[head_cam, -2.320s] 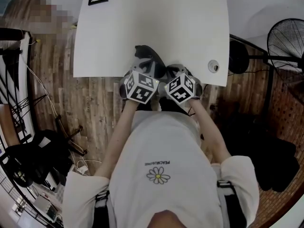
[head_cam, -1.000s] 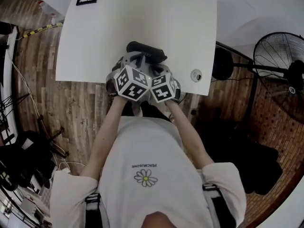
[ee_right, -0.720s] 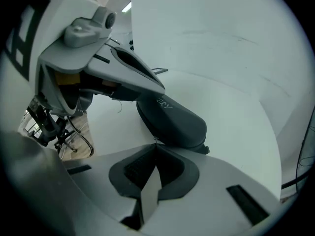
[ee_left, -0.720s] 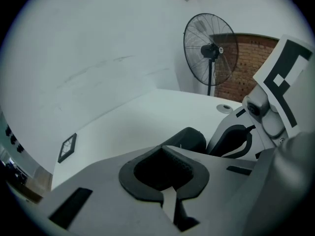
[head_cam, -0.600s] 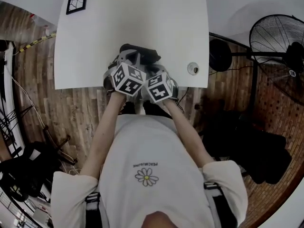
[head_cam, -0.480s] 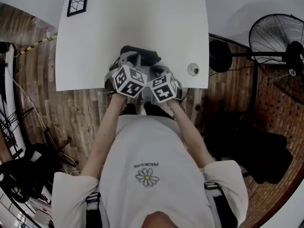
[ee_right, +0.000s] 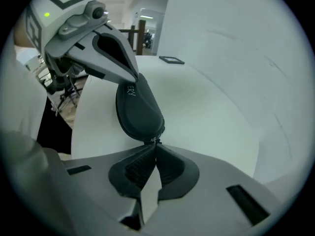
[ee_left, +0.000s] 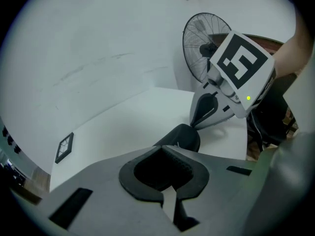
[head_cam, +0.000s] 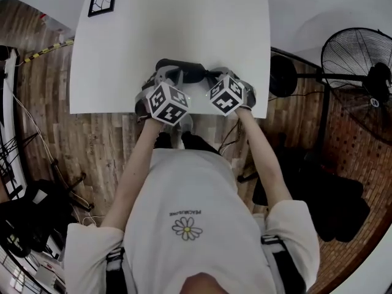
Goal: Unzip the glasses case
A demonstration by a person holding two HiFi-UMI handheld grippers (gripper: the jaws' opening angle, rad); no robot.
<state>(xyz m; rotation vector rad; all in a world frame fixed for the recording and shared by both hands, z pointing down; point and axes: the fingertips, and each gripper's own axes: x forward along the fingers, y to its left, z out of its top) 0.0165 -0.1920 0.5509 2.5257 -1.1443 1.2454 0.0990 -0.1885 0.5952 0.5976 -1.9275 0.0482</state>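
A black glasses case (head_cam: 185, 72) lies near the front edge of the white table (head_cam: 171, 23). My left gripper (head_cam: 163, 78) pinches the case's left end; in the left gripper view its pads meet at the tip (ee_left: 162, 147), with the case (ee_left: 179, 137) just beyond them. My right gripper (head_cam: 212, 76) is at the case's right end. Its jaws (ee_right: 153, 145) are shut on the small metal zipper pull (ee_right: 154, 141) at the near end of the case (ee_right: 139, 109). The right gripper's tip (ee_left: 193, 124) shows past the case in the left gripper view.
A black-framed marker card (head_cam: 103, 0) lies at the table's far left corner. A standing fan (head_cam: 361, 60) is on the wooden floor to the right. The table's front edge runs just under both grippers, against the person's body.
My right gripper has slid to the right, away from the left gripper, along the case and has rolled. The left gripper has stayed on the case's left end.
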